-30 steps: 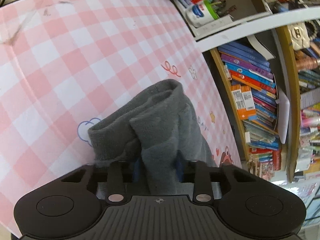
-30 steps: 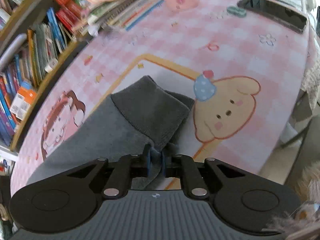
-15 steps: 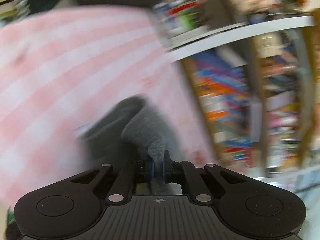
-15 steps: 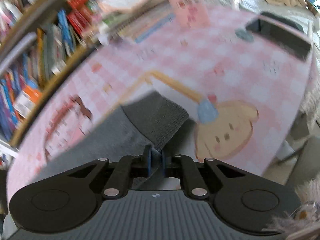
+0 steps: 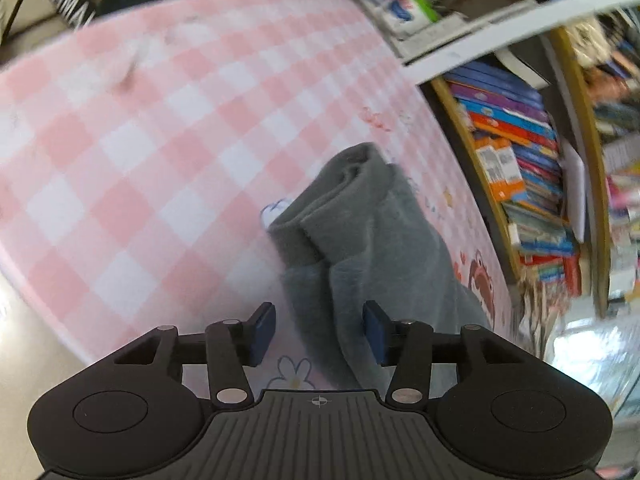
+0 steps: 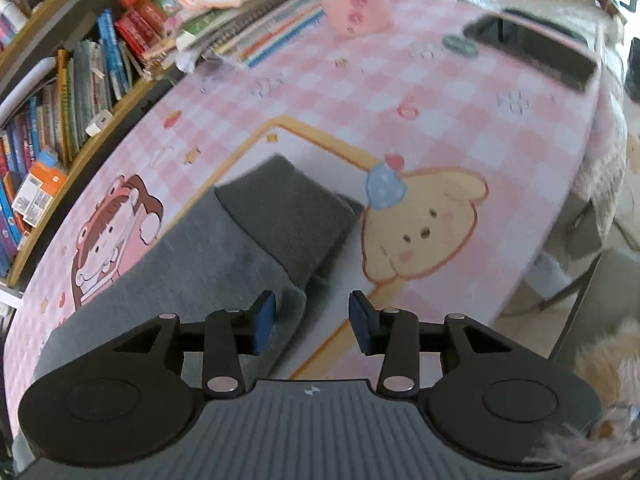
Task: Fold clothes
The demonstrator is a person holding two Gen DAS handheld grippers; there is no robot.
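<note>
A grey garment (image 5: 360, 240) lies on a table (image 5: 140, 140) covered in pink check cloth printed with cartoon figures. From the left wrist view, one end is seen bunched into thick rolled layers. From the right wrist view, a darker ribbed cuff (image 6: 284, 216) is seen folded back over the paler body of the garment.

The left gripper (image 5: 319, 328) has just been opened: its blue fingers (image 5: 262, 330) are spread, and a strip of grey fabric hangs loose in the gap, nearer the right-hand one and pinched by neither. The right gripper (image 6: 312, 326) has also just been opened, its fingers (image 6: 264, 322) spread above the garment's edge, with nothing pinched.

Several risks can be judged from here. The fabric looks thick and springy, so the released fold may be pushed open again by its own bulk. The strip inside the left gap may be snagged on a pad and dragged along if the gripper is pulled away sideways rather than lifted clear, and the fold would be undone. The bunched end is uneven, so any further fold laid over it may come out lopsided. Bookshelves (image 5: 528, 184) stand just beside the table and could be knocked by a wide swing.
</note>
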